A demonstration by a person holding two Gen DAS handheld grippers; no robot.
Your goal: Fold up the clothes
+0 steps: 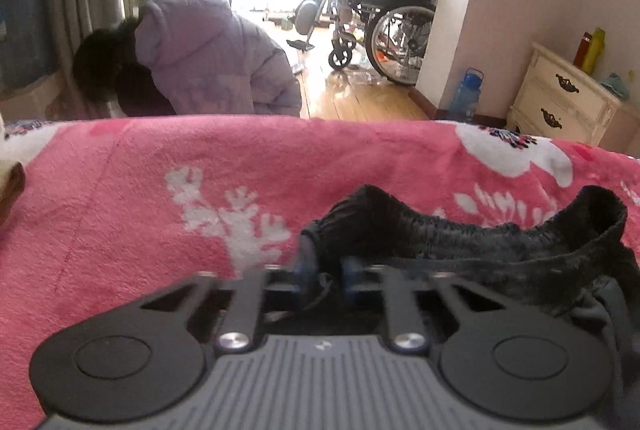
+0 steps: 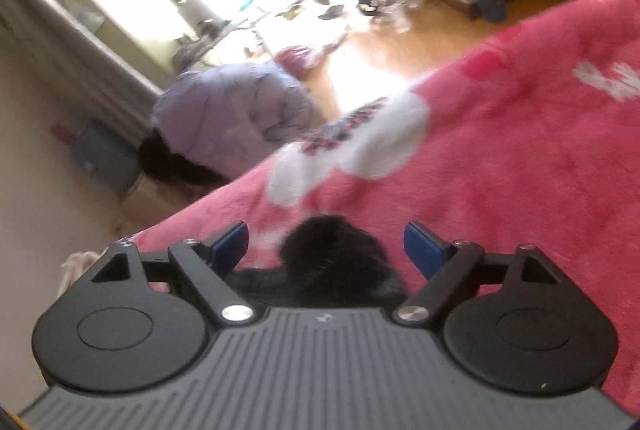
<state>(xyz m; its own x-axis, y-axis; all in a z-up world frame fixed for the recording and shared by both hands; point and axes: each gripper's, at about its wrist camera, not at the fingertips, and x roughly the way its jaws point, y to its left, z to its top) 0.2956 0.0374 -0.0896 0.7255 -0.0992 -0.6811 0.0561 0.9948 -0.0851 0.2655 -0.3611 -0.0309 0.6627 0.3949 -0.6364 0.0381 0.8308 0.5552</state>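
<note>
We see the left gripper (image 1: 325, 270) clenched on the black garment (image 1: 460, 246) (lower centre) — right gripper (image 2: 326, 250) spread wide over the pink blanket (image 2: 520, 170).

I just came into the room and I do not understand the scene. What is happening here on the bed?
A person is folding clothes with two handheld grippers on a pink blanket. The left gripper is shut on the waistband of a black garment, which lies crumpled on the blanket. The right gripper is open, its fingers on either side of dark fabric, not yet grasping it. No fold is visible so far. Another person in a purple jacket bends over beyond the bed.
</note>
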